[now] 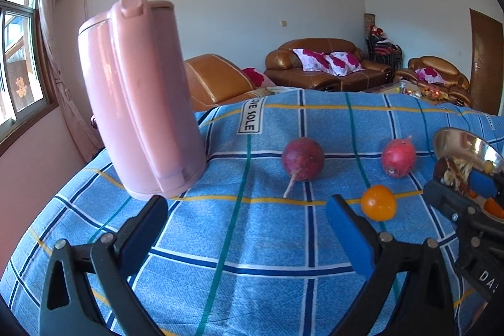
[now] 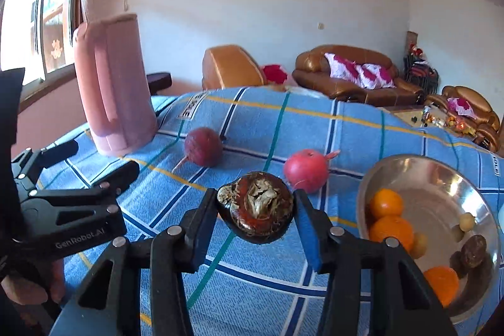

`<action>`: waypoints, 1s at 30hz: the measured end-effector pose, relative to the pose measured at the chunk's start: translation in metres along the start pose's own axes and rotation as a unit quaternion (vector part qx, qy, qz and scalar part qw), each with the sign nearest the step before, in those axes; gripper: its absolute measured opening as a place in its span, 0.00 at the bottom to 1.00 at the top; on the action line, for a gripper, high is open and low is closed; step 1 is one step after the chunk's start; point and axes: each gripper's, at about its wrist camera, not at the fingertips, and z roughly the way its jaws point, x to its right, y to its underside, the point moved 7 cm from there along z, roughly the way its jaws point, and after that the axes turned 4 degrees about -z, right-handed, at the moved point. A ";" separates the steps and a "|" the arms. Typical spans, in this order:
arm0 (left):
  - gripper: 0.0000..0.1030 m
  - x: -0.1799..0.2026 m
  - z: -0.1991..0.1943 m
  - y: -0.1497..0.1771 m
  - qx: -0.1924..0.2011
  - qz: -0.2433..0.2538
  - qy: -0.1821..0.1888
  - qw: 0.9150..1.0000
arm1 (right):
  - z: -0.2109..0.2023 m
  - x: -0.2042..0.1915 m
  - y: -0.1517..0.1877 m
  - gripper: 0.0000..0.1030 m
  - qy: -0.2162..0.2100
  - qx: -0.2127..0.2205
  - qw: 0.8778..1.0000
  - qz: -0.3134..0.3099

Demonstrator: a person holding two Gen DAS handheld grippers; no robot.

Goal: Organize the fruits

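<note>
The right gripper (image 2: pixel 255 211) is clenched on a dark, shrivelled fruit (image 2: pixel 255 207), lifted above the blue checked surface (image 2: pixel 267 282) at about nine o'clock from the metal bowl (image 2: pixel 441 178). It looks light and brittle-skinned (likely hollow), so a gentle squeeze across its middle seems right. The left gripper (image 1: pixel 247 221) hangs released, holding nothing. Two red fruits (image 2: pixel 305 173) lie at twelve o'clock; the pink kettle (image 2: pixel 115 84) stands well clear.

Pink kettle (image 1: pixel 138 103), blue plaid cloth (image 1: pixel 252 241), orange fruit (image 1: pixel 378 202), silver bowl (image 2: pixel 441 175).
</note>
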 end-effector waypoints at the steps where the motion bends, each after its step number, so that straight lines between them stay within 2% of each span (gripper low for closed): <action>1: 1.00 0.006 -0.001 0.000 -0.002 0.003 0.013 1.000 | -0.005 0.004 0.001 0.49 0.006 0.006 1.000 0.003; 4: 1.00 0.027 0.003 0.004 -0.028 0.009 0.067 0.997 | -0.018 0.019 -0.001 0.49 0.026 0.025 0.999 0.015; 8: 0.99 0.058 0.011 0.006 -0.053 0.024 0.097 0.994 | -0.029 0.043 -0.002 0.49 0.044 0.040 0.998 0.036; 9: 0.99 0.066 0.015 0.005 -0.059 0.029 0.099 0.993 | -0.031 0.048 -0.002 0.49 0.046 0.042 0.997 0.040; 11: 0.93 0.083 0.025 0.008 -0.076 0.039 0.096 0.992 | -0.034 0.059 -0.003 0.49 0.055 0.046 0.996 0.048; 12: 0.83 0.092 0.030 0.008 -0.085 0.043 0.100 0.990 | -0.035 0.065 -0.003 0.49 0.057 0.047 0.996 0.053; 13: 0.77 0.100 0.034 0.008 -0.093 0.043 0.104 0.989 | -0.035 0.069 -0.003 0.49 0.058 0.047 0.996 0.056; 18: 0.76 0.132 0.046 0.004 -0.105 0.050 0.109 0.987 | -0.032 0.086 -0.001 0.49 0.059 0.041 0.995 0.071; 20: 0.68 0.140 0.052 0.007 -0.120 0.064 0.105 0.985 | -0.030 0.090 -0.001 0.49 0.057 0.037 0.995 0.075; 21: 0.62 0.142 0.056 0.009 -0.129 0.066 0.106 0.984 | -0.029 0.090 -0.001 0.49 0.055 0.036 0.995 0.077; 24: 0.61 0.140 0.063 0.012 -0.148 0.061 0.103 0.982 | -0.026 0.091 -0.002 0.49 0.046 0.032 0.995 0.084; 26: 0.53 0.137 0.066 0.014 -0.159 0.050 0.103 0.981 | -0.026 0.090 -0.002 0.49 0.046 0.031 0.995 0.082; 27: 0.44 0.135 0.068 0.016 -0.167 0.044 0.104 0.980 | -0.025 0.089 -0.001 0.49 0.047 0.031 0.995 0.081; 30: 0.42 0.130 0.068 0.018 -0.176 0.027 0.117 0.977 | -0.025 0.090 -0.001 0.49 0.051 0.032 0.995 0.079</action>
